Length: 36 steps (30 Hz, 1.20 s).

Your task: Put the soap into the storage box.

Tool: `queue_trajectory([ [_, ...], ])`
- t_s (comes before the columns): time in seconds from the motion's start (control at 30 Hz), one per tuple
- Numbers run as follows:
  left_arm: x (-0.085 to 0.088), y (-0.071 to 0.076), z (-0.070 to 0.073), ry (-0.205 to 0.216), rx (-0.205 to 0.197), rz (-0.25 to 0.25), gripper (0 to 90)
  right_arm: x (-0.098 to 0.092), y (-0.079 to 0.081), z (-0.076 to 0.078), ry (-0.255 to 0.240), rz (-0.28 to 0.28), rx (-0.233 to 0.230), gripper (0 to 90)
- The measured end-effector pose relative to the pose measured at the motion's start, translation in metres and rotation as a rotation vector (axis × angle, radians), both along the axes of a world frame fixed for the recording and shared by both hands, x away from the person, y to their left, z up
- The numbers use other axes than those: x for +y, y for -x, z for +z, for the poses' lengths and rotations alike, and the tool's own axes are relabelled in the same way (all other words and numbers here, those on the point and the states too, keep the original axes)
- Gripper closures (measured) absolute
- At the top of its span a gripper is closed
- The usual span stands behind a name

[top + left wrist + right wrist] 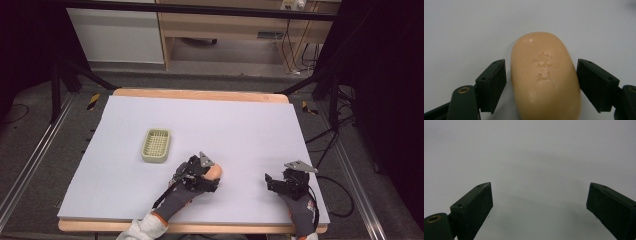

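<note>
Pale lilac sheeting covers the wooden desk (pixel 200 94), with dark floor and a light cabinet beyond its far edge. Near the front, left of centre, the left gripper (pixel 541 82) has its jaws spread on either side of an oval, peach-coloured bar of soap (pixel 545 77) that lies flat on the sheet; the pads stand just beside its long flanks, with a sliver of gap on each side, so nothing is pinched yet. A small pale-green slotted plastic soap dish (pixel 156 145) sits farther off and to the left of the soap. The right gripper (pixel 280 182) rests at the near right, jaws wide apart over bare sheet. Soap is smooth and rounded: squeezing low on its curved sides could squirt it out, and an off-centre grip could let it swivel.
</note>
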<state>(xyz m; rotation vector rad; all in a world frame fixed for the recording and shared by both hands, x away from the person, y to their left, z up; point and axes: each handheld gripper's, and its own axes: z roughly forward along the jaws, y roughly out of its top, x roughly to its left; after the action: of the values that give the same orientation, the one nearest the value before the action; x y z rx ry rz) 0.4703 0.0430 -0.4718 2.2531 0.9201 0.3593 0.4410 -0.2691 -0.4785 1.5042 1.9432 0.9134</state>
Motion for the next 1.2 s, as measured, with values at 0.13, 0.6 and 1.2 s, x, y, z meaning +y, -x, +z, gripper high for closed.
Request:
queue_trajectory([
  [0.13, -0.0021, 0.0006, -0.0025, -0.003, 0.008, -0.002, 26.4, -0.0001, -0.0001, 0.0000, 0.003, 0.001, 0.001, 7.1],
  [0.6, -0.0039, 0.0014, -0.0036, -0.023, 0.009, 0.008, 29.0, 0.0003, -0.0001, -0.0001, 0.003, 0.003, 0.001, 7.1],
  [1.2, 0.0007, 0.0019, 0.0010, -0.023, 0.006, 0.012, 31.0, -0.0007, 0.0000, 0.0000, 0.000, -0.001, 0.003, 7.1],
])
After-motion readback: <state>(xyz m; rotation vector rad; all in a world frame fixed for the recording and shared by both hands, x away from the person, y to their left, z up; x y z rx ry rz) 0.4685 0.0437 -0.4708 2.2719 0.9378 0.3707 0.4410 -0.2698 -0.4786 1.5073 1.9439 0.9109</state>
